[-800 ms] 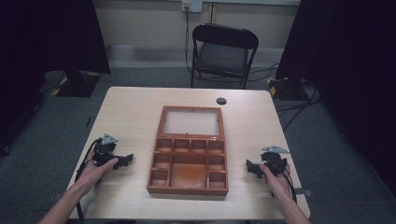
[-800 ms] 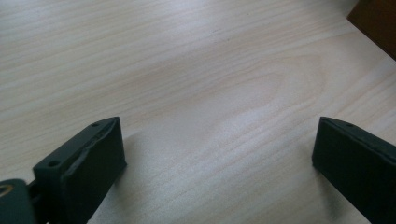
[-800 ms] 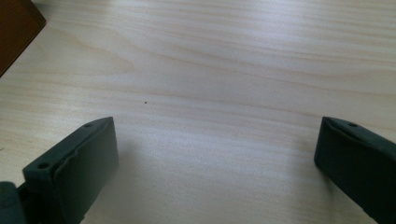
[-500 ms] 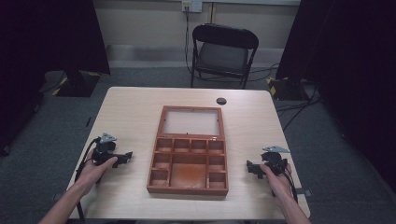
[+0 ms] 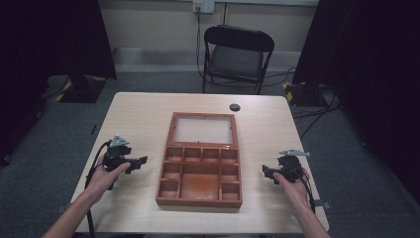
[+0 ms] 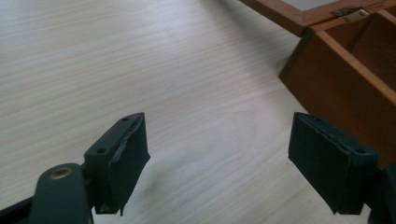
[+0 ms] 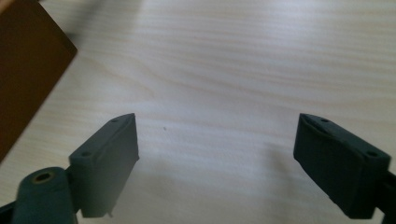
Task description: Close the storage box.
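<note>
A brown wooden box (image 5: 200,166) lies open in the middle of the table, its glass-paned lid (image 5: 203,129) folded flat toward the far side and its several compartments bare. To its left a hand holds my left gripper (image 5: 142,160), open, jaws pointing at the box side (image 6: 345,79) with only table between them (image 6: 217,158). On the other side of the box a hand holds my right gripper (image 5: 266,173), open as well, low over the wood grain (image 7: 217,158), with the box corner (image 7: 28,70) at that view's left.
A small black round object (image 5: 235,107) lies on the table (image 5: 138,114) beyond the box near the far edge. A black folding chair (image 5: 237,52) stands behind the table. Cables trail from both grippers toward the near edge.
Both grippers have stayed nearly still beside the box; the left one shifted very slightly.
</note>
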